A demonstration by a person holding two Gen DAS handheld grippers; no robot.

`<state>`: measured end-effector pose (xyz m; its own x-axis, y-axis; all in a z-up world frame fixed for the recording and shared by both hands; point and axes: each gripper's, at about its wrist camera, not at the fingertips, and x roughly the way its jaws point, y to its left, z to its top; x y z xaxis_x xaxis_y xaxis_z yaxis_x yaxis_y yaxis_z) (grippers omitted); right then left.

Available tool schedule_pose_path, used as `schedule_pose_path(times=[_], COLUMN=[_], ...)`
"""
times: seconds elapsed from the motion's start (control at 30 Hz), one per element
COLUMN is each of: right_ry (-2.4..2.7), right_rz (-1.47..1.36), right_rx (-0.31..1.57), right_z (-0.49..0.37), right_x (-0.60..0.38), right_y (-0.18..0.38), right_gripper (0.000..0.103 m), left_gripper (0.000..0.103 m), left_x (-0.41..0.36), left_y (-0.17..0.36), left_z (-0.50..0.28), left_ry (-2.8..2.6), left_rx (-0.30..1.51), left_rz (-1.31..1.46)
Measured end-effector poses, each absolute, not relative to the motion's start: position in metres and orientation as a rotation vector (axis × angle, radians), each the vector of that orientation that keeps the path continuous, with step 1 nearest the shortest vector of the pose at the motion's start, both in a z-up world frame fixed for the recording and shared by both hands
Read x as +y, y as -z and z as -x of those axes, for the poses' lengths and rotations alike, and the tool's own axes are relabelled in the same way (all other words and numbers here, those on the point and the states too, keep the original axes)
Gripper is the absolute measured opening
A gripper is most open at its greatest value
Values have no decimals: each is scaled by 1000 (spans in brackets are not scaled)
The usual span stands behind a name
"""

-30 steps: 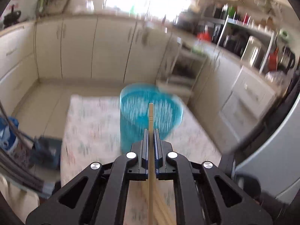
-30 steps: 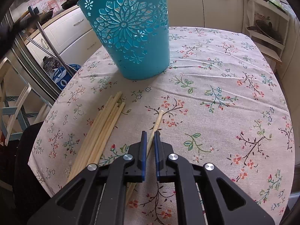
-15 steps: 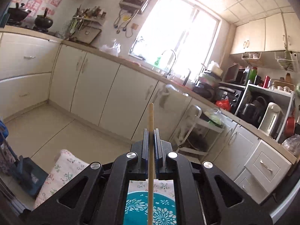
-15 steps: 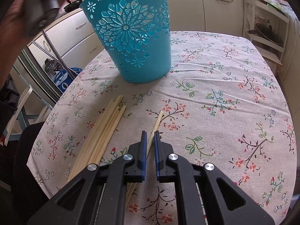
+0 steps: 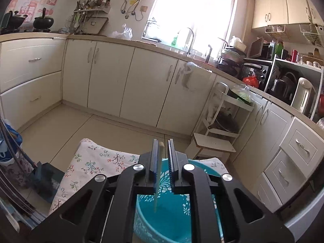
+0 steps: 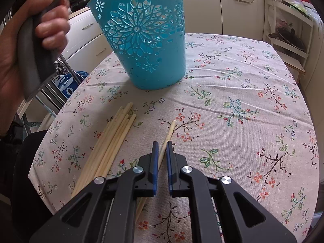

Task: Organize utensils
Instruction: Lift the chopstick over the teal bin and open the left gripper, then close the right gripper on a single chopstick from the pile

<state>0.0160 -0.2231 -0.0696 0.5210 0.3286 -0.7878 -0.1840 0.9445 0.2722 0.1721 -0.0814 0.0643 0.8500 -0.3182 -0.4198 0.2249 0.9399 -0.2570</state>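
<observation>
Your left gripper (image 5: 162,158), jaws parted, lets a light, stiff chopstick (image 5: 158,174) drop into the blue basket (image 5: 178,218); your right gripper (image 6: 161,154) straddles another chopstick (image 6: 169,133) unclamped—pinch mid-shaft, it rolls.

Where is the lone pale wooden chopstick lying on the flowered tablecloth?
In the right wrist view, the lone pale wooden chopstick lies just ahead of the right gripper, right of the chopstick bundle, below the teal openwork bucket.

A floral-clothed table (image 6: 253,85) carries a teal basket (image 6: 145,46), bundled chopsticks (image 6: 109,141) and one single chopstick (image 6: 169,133).
</observation>
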Motion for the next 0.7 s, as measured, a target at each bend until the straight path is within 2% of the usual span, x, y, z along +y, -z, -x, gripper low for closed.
schedule_pose_path(times=[0.07,0.13,0.17,0.37,0.5,0.7], right_ry=[-308,-307,-304,-255,-219,-273], right_rz=[-166,-163,-156,-73,26,-211], right_rx=[982,988,989,992,983,961], right_z=[-15,-14,-14,-12,-8,6], right_x=[-225,-225,-224,-213,-201,-227], right_y=[70,70,70,68,66,43], right_gripper=[9,9,9,9,8,5], left_gripper=[39,52,55,66,68,68], left_x=[-72,-59,-52,-13,11,38], left_y=[-66,-67,-68,-51,-25,12], left_z=[-157,-138,-130,-86,-70,-49], left_ry=[272,241,232,192,166,143], left_rx=[476,462,458,500,577,661], left_rz=[192,184,180,165,195,256])
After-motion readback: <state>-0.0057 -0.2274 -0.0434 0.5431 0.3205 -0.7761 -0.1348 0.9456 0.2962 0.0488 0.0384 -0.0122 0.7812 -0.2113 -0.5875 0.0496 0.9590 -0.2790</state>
